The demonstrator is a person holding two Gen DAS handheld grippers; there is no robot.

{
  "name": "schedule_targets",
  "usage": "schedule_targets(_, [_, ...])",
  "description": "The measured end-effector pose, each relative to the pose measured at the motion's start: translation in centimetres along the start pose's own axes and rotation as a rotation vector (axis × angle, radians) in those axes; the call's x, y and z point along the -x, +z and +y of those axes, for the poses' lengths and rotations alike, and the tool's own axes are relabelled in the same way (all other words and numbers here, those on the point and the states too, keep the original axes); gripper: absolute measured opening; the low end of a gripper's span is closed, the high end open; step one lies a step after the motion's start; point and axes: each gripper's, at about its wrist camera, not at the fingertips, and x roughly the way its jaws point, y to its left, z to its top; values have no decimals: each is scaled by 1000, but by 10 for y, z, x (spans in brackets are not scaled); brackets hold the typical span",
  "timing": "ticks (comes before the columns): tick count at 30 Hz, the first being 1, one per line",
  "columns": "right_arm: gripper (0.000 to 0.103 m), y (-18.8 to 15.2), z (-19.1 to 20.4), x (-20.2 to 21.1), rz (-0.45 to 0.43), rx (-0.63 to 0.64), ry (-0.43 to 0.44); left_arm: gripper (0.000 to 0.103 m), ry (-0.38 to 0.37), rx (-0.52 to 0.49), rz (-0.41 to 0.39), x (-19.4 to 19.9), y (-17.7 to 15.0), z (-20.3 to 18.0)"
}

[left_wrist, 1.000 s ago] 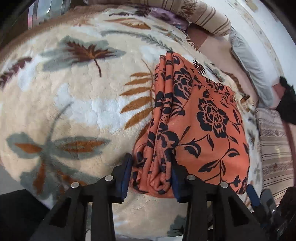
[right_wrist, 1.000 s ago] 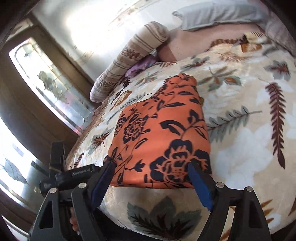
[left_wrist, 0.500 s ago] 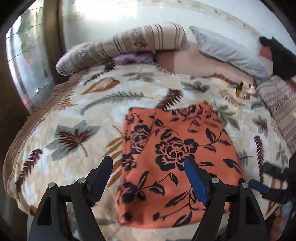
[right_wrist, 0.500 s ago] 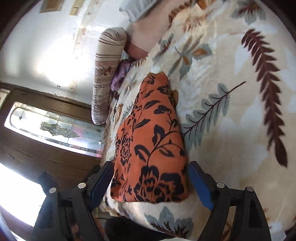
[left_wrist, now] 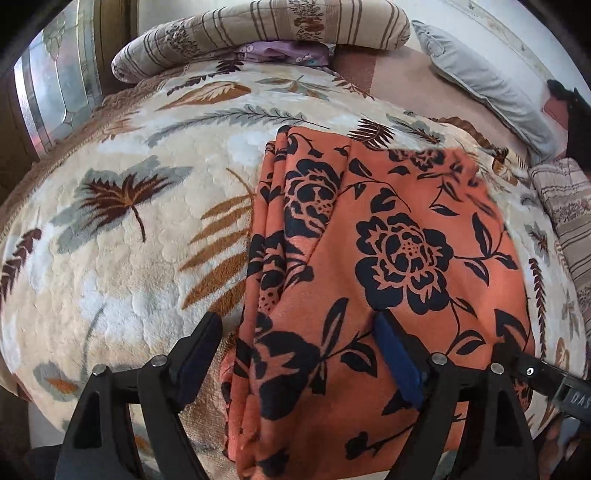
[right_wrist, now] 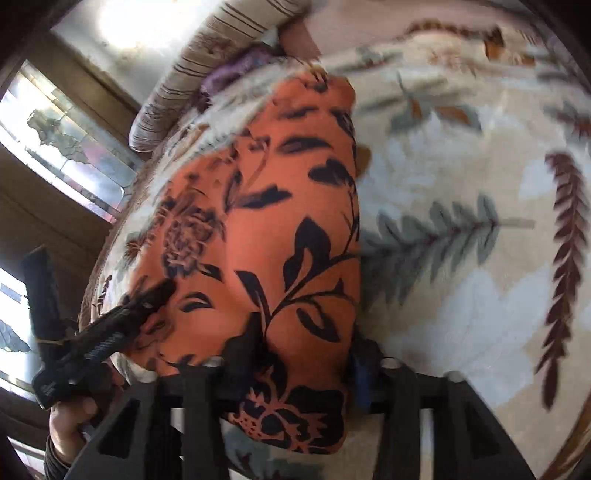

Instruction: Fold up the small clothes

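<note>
**Orange floral garment folded on the bed, both grippers at its near end**

The orange garment (left_wrist: 388,258), printed with black flowers and leaves, lies folded into a rough rectangle on the leaf-patterned blanket (left_wrist: 129,258) that covers the bed. Its left edge shows several stacked layers bunched into long pleats; the rest of its top face is flat.

The left gripper (left_wrist: 295,362) sits over the garment's near left corner. Its jaws stand wide apart and have just been opening. The left finger is off the cloth, above the blanket just beside the pleated edge, and the blue-padded right finger is over the garment's top face. The bunched edge lies between them, but neither pad presses on it.

The right gripper (right_wrist: 299,365) is at the garment's near right corner, and its jaws have just been closing. In the right wrist view, which is smeared by motion, the cloth bulges up between the two fingers. They appear to have pinched a fold of it, though the blur leaves actual contact uncertain. In the same view a hand (right_wrist: 70,424) holds the left gripper's black handle just left of the garment.

Beyond the garment's far end lie a striped bolster (left_wrist: 266,29) and a grey pillow (left_wrist: 491,88).
</note>
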Motion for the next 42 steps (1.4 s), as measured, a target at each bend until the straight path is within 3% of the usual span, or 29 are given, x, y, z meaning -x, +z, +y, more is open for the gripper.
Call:
schedule_targets(3, [66,6,-26,22,-28,-177,168,86,-3,-9,-10,0,0,-1])
schedule_targets(7, [80,33,-39,38,-98,-221,275,86,-19,-2,-17,0,-3,2])
schedule_targets(9, [80,47,-48,25,-79,-280,294,87,-24,-2,-16,0,-3,3])
schedule_targets(11, [80,61,-56,-9,24,-332,338,87,-18,-6,-20,0,-3,3])
schedule_targets(12, [64,63,-55,-21,62,-346,353,87,-19,-8,-22,0,-4,3])
schedule_targets(13, [44,67,-50,-18,58,-297,338,87,-20,-9,-25,0,-4,4])
schedule_targets(16, [34,62,-6,11,-51,-66,136,89,-38,-2,-30,-1,-5,9])
schedule_targets(18, [34,56,-1,-6,-20,15,-22,90,-36,-11,-32,-3,-6,7])
schedule_targets(20, [42,58,-14,-11,-27,-70,47,90,-36,-16,-36,-2,-5,7])
schedule_targets(22, [71,62,-17,0,-54,-119,110,90,-48,-1,-32,-3,-5,9])
schedule_targets(24, [78,71,-18,9,-99,-140,172,90,-45,-9,-40,-2,-6,8])
schedule_targets(27, [78,98,-31,-4,-87,-232,245,90,-50,-5,-38,-2,-5,8])
schedule_targets(29, [78,113,-40,-28,-6,-290,262,90,-51,-6,-38,-2,-5,8])
schedule_targets(31, [40,123,-36,-45,43,-271,247,90,-52,-6,-38,-2,-6,8])
schedule_targets(33, [37,125,-13,-31,-31,-166,165,91,-57,-6,-39,-2,-6,8])
schedule_targets(35, [36,119,11,-24,-92,-34,32,91,-60,3,-30,-2,-5,9])
schedule_targets(36, [41,117,12,-34,-63,-18,-17,90,-68,17,-21,1,-3,9])
schedule_targets(38, [51,117,0,-35,-43,-65,-23,89,-101,37,-21,13,4,14])
schedule_targets(39, [57,115,0,-25,-91,-67,-21,89,-111,47,-45,21,7,18])
schedule_targets(41, [58,109,10,-3,-180,-30,-80,89,-150,89,-79,37,20,31])
schedule_targets(42, [60,104,19,11,-233,-6,-68,89,-179,113,-82,41,29,37])
